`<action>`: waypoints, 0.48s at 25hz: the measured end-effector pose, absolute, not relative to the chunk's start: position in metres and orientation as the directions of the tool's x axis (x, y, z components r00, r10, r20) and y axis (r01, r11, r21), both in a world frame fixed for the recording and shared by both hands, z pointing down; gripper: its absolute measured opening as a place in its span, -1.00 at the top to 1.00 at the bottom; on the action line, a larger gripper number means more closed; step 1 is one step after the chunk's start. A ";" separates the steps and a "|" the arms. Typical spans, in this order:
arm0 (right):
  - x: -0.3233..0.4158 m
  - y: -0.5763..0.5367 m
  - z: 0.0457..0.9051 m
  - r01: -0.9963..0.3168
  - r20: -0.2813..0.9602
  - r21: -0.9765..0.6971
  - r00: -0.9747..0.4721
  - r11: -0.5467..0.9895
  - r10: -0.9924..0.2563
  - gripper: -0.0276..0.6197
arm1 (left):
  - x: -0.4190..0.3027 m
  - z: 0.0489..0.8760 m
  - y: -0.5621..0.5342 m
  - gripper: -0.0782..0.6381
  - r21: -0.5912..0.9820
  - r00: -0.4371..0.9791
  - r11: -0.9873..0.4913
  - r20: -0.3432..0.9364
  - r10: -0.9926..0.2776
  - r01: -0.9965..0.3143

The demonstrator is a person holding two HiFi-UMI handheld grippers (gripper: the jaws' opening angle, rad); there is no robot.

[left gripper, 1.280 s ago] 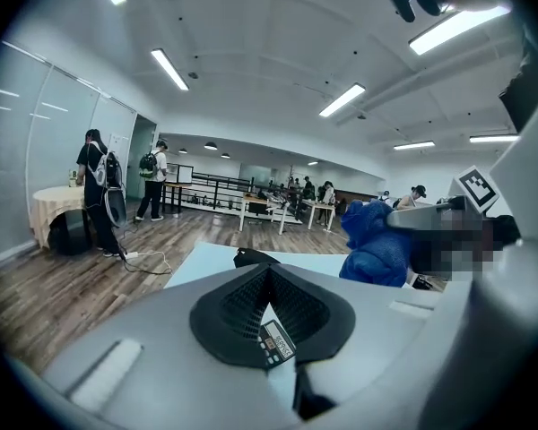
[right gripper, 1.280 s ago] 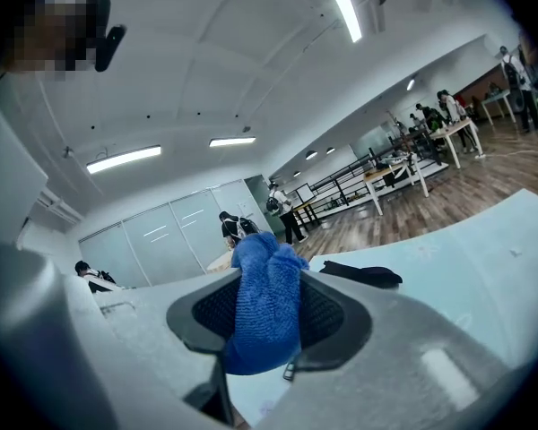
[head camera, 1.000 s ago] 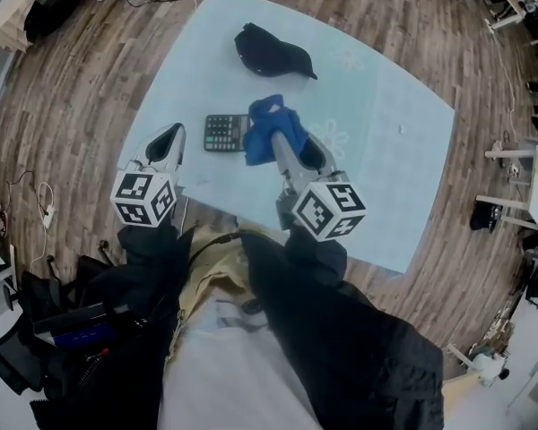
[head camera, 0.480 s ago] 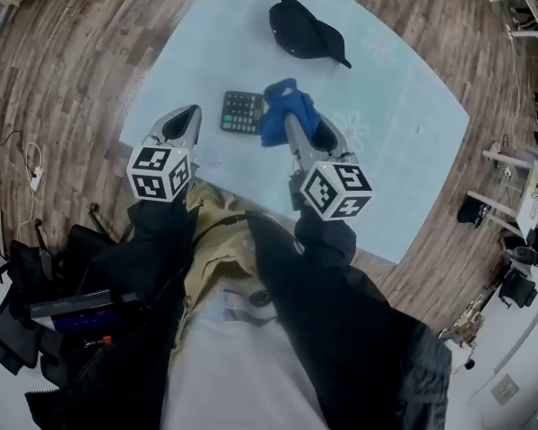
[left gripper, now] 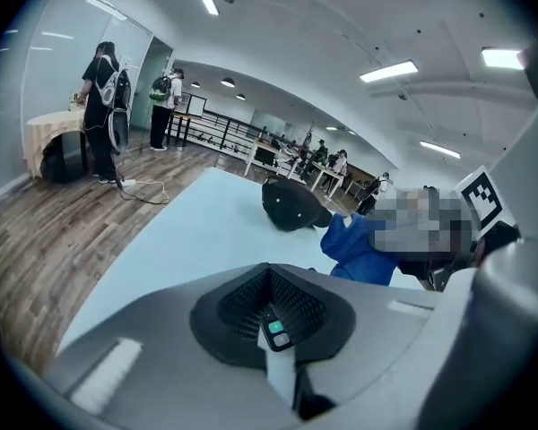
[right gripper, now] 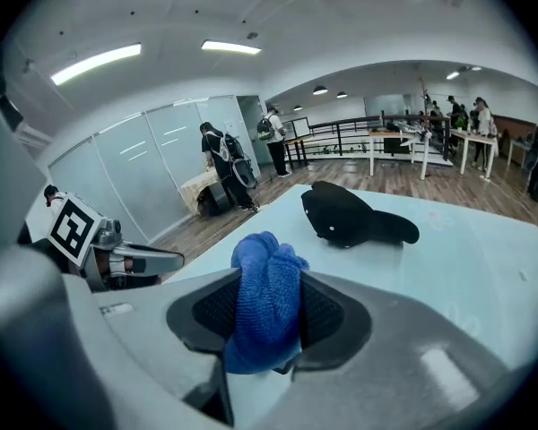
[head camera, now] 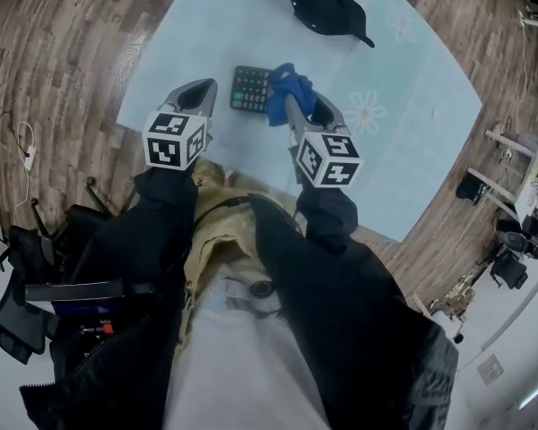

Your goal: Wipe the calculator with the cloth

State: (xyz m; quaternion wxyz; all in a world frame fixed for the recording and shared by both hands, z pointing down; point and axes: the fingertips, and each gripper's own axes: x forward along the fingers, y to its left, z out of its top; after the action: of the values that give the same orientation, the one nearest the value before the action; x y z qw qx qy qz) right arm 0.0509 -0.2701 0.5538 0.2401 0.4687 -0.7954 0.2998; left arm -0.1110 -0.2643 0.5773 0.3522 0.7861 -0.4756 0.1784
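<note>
A dark calculator (head camera: 249, 89) lies flat on the pale blue table (head camera: 206, 25). My right gripper (head camera: 291, 106) is shut on a bunched blue cloth (head camera: 290, 90), which hangs over the calculator's right edge. In the right gripper view the cloth (right gripper: 264, 298) fills the gap between the jaws of the right gripper (right gripper: 267, 316). My left gripper (head camera: 200, 92) sits just left of the calculator, apart from it. In its own view the left gripper (left gripper: 271, 321) is shut with nothing held, leaving only a thin slit between the pads.
A black cap (head camera: 327, 5) lies on the table beyond the calculator, also seen as the cap (right gripper: 350, 215) ahead of the right gripper. Wooden floor (head camera: 63, 70) surrounds the table. Bags (head camera: 36, 303) lie on the floor at lower left. People stand far off.
The head view has swung, so the table sits higher in frame. The cloth stays at the calculator's right edge. The left gripper has come slightly nearer the calculator's left side.
</note>
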 end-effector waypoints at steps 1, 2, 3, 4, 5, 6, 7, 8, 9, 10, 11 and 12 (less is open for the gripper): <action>0.050 -0.271 0.555 -0.890 0.668 -0.239 -0.440 0.387 -0.600 0.45 | -0.110 0.580 -0.262 0.77 0.388 0.486 -0.298 0.622 -0.614 -0.872; 0.049 -0.273 0.557 -0.891 0.671 -0.222 -0.434 0.396 -0.600 0.45 | -0.110 0.583 -0.262 0.77 0.391 0.487 -0.296 0.627 -0.608 -0.872; 0.048 -0.277 0.559 -0.891 0.674 -0.202 -0.427 0.406 -0.602 0.45 | -0.110 0.586 -0.263 0.77 0.394 0.489 -0.294 0.632 -0.601 -0.871; 0.047 -0.283 0.561 -0.892 0.678 -0.177 -0.418 0.417 -0.605 0.45 | -0.110 0.590 -0.265 0.77 0.397 0.491 -0.293 0.636 -0.596 -0.870; 0.047 -0.288 0.564 -0.892 0.681 -0.149 -0.406 0.427 -0.610 0.45 | -0.109 0.593 -0.267 0.77 0.399 0.493 -0.293 0.639 -0.591 -0.869; 0.048 -0.294 0.567 -0.891 0.684 -0.116 -0.392 0.439 -0.615 0.45 | -0.109 0.596 -0.269 0.77 0.402 0.496 -0.294 0.641 -0.586 -0.867; 0.048 -0.298 0.570 -0.889 0.687 -0.080 -0.377 0.452 -0.620 0.45 | -0.108 0.598 -0.270 0.77 0.405 0.498 -0.294 0.643 -0.582 -0.866; 0.049 -0.302 0.573 -0.883 0.691 -0.042 -0.363 0.467 -0.625 0.45 | -0.108 0.600 -0.270 0.77 0.406 0.499 -0.294 0.644 -0.579 -0.865; 0.048 -0.305 0.577 -0.875 0.696 -0.004 -0.350 0.484 -0.627 0.45 | -0.109 0.602 -0.271 0.77 0.407 0.500 -0.293 0.646 -0.577 -0.865; 0.047 -0.308 0.583 -0.864 0.701 0.028 -0.342 0.503 -0.625 0.45 | -0.109 0.603 -0.271 0.77 0.407 0.499 -0.292 0.648 -0.576 -0.865; 0.045 -0.310 0.588 -0.850 0.707 0.053 -0.339 0.524 -0.621 0.45 | -0.110 0.605 -0.271 0.77 0.407 0.498 -0.290 0.650 -0.574 -0.866; 0.041 -0.312 0.595 -0.836 0.711 0.071 -0.340 0.544 -0.615 0.45 | -0.110 0.607 -0.271 0.77 0.408 0.497 -0.288 0.652 -0.572 -0.866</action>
State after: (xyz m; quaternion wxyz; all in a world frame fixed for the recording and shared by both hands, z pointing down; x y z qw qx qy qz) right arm 0.0408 -0.3123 0.5948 0.3550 0.4513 -0.8038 0.1554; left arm -0.1102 -0.2709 0.6069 0.3776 0.7785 -0.4620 0.1946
